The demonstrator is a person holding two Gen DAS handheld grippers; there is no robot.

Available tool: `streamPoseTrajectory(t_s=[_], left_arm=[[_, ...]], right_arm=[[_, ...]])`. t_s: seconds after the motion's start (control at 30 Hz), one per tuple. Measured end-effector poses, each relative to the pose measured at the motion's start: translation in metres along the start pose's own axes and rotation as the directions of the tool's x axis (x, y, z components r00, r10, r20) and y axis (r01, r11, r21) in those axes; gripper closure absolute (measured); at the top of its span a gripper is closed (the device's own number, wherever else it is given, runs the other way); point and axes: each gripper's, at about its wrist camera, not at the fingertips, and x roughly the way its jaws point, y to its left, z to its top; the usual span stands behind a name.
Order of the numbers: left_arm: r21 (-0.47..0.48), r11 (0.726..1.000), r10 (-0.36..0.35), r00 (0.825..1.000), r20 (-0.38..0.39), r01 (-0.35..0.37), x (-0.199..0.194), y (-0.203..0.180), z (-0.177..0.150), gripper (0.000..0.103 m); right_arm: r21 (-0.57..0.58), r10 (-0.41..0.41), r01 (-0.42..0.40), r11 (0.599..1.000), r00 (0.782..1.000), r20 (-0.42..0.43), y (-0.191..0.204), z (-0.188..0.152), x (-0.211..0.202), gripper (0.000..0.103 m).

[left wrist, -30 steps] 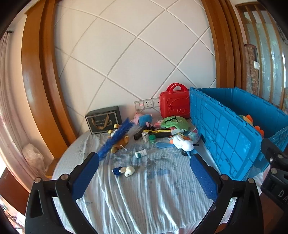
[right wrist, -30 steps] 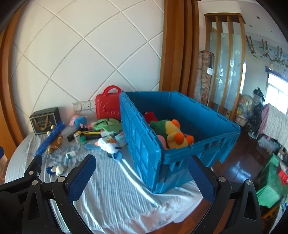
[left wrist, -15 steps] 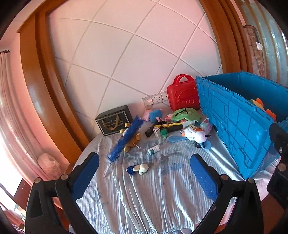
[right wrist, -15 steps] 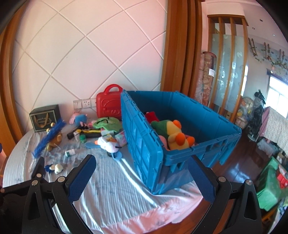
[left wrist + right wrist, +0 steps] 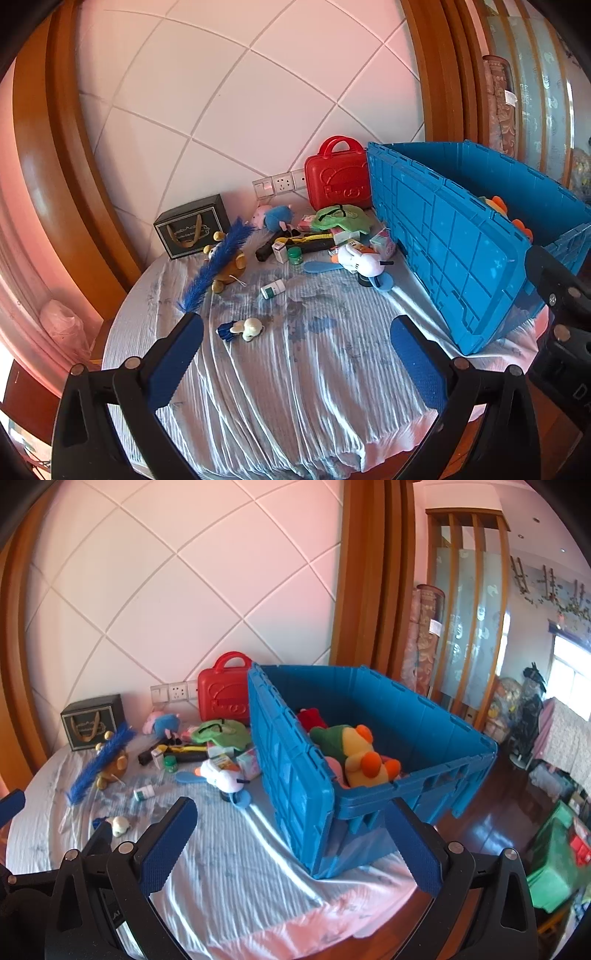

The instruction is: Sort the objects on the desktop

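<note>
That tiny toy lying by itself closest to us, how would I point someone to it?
Start at the big blue plastic crate, then cross the striped blue tablecloth leftward. The small cream plush figure with a blue end lies alone, nearer than the long blue feather.

Only a partial "DA" shows on the right tongs' black body (image 5: 576, 384); other printing is illegible.

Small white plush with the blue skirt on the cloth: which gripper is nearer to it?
Left. The left gripper hangs open just short of the small white plush, which lies ahead, slightly left. The right gripper is open farther right, in front of the blue crate.
</note>
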Motion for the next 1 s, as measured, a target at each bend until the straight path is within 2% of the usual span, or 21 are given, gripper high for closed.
streamPoseTrajectory(t_s=[0.1, 0.2, 0.4, 0.53, 0.63, 0.73, 0.8, 0.9, 1.0], left_arm=[[-0.018, 1.000, -0.017, 1.000, -0.005, 0.017, 0.001, 0.003, 0.000, 0.000], [-0.011, 1.000, 0.016, 1.000, 0.008, -0.016, 0.001, 0.005, 0.001, 0.000], [-0.031, 1.000, 0.001, 1.000, -0.007, -0.001, 0.008, 0.011, -0.001, 0.000], [-0.026, 0.999, 0.031, 1.000, 0.001, -0.031, 0.010, 0.014, -0.003, 0.015], [-0.023, 1.000, 0.015, 1.000, -0.005, -0.015, 0.012, 0.016, -0.003, 0.016], [-0.021, 0.999, -0.042, 0.999, -0.002, 0.042, 0.009, 0.017, -0.001, 0.016], [-0.010, 1.000, -0.027, 1.000, 0.012, 0.027, 0.005, 0.015, 0.000, 0.015], [0.000, 1.000, 0.004, 1.000, 0.023, -0.004, 0.004, 0.014, 0.002, 0.005], [0.009, 0.989, 0.149, 0.989, 0.019, -0.150, 0.009, 0.015, 0.002, 0.001]], right_arm=[[-0.002, 0.001, -0.001, 1.000, 1.000, 0.003, 0.001, 0.000, 0.000, 0.000], [-0.003, 0.001, -0.001, 1.000, 1.000, 0.003, 0.001, 0.000, 0.001, 0.000], [-0.003, 0.003, -0.003, 1.000, 1.000, -0.002, 0.002, -0.001, 0.001, 0.000], [-0.005, -0.002, 0.002, 1.000, 1.000, 0.002, 0.003, -0.001, 0.000, 0.000], [-0.005, -0.002, 0.002, 1.000, 1.000, 0.003, 0.005, 0.000, 0.001, 0.000], [-0.009, -0.001, 0.001, 1.000, 1.000, 0.005, 0.007, 0.002, 0.001, 0.000], [-0.010, 0.000, 0.000, 1.000, 1.000, 0.008, 0.008, 0.003, 0.001, 0.000], [-0.011, 0.002, -0.002, 1.000, 1.000, 0.007, 0.011, 0.005, 0.003, 0.000], [-0.011, 0.009, -0.009, 1.000, 1.000, 0.010, 0.013, 0.006, 0.003, 0.000]])
